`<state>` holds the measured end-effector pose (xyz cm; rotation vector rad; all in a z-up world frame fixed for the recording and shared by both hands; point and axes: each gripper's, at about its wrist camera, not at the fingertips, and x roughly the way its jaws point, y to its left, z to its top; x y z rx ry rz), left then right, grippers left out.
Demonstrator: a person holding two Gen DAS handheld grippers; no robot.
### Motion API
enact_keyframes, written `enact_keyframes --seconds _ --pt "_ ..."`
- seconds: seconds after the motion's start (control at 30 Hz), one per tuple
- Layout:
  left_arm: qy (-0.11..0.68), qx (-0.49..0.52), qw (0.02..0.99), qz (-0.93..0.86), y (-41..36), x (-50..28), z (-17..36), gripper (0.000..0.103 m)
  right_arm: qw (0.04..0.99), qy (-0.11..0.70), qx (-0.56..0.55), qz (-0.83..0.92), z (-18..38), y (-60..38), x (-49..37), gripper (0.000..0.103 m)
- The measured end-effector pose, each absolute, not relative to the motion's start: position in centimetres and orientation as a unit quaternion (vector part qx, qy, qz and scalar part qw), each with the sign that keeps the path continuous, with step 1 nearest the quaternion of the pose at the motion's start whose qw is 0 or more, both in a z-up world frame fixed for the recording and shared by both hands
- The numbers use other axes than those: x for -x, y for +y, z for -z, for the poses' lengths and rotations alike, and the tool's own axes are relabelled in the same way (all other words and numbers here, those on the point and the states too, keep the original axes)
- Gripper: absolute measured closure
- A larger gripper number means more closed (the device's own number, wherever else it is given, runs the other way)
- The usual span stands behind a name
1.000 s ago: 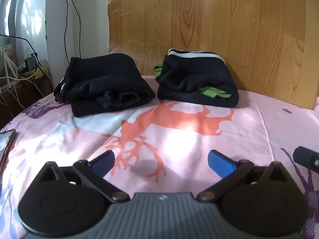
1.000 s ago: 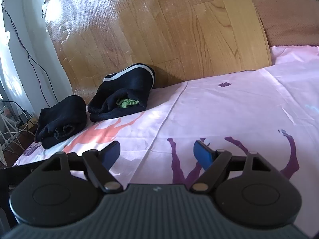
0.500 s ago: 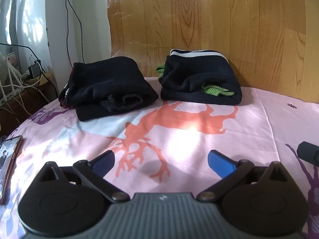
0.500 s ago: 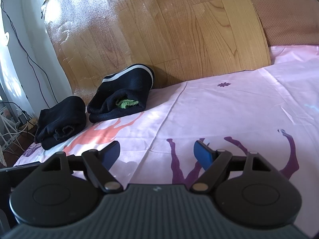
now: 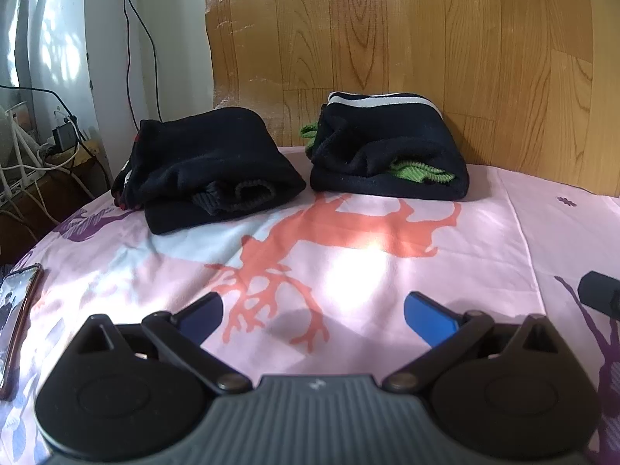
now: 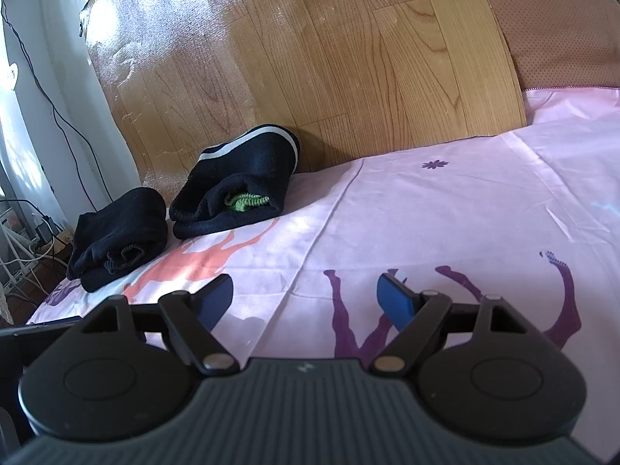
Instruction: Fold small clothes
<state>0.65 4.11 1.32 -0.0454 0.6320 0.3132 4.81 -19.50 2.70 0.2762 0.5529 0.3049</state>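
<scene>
- Left wrist view: the left tongs [image 5: 312, 312] stand spread wide with nothing between the blue pads, only the pink bed sheet [image 5: 503, 232] under them.
- Straight ahead, above mid-frame, two folded dark bundles lie side by side against the wooden headboard [image 5: 387, 38]: a plain black folded garment [image 5: 209, 166] at centre left, and a folded navy garment with a white stripe [image 5: 387, 151] and green trim at centre right. Each runs its long axis across the frame, folded openings facing the tongs.
- Both are well apart from the tongs; the plain one looks slightly nearer.
- A phone [image 5: 15, 317] lies at the left edge; a dark part at the right edge is probably the other tool.
- Right wrist view: the right tongs [image 6: 306, 298] are likewise spread and empty over the sheet.
- Here both bundles sit far off at left, the striped garment [image 6: 248, 178] mid-left and the black one [image 6: 116, 232] further left and lower, so the left hand seems closer.
- No unfolded garment shows in either view; the folding looks done.
</scene>
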Motion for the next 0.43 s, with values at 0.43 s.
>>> enact_keyframes --seconds 0.43 --pt "0.304 0.014 0.943 -0.136 3.92 -0.64 -1.36 0.0 0.941 0.271 -0.135 -0.15 -2.72 -19.5 -4.81 0.019"
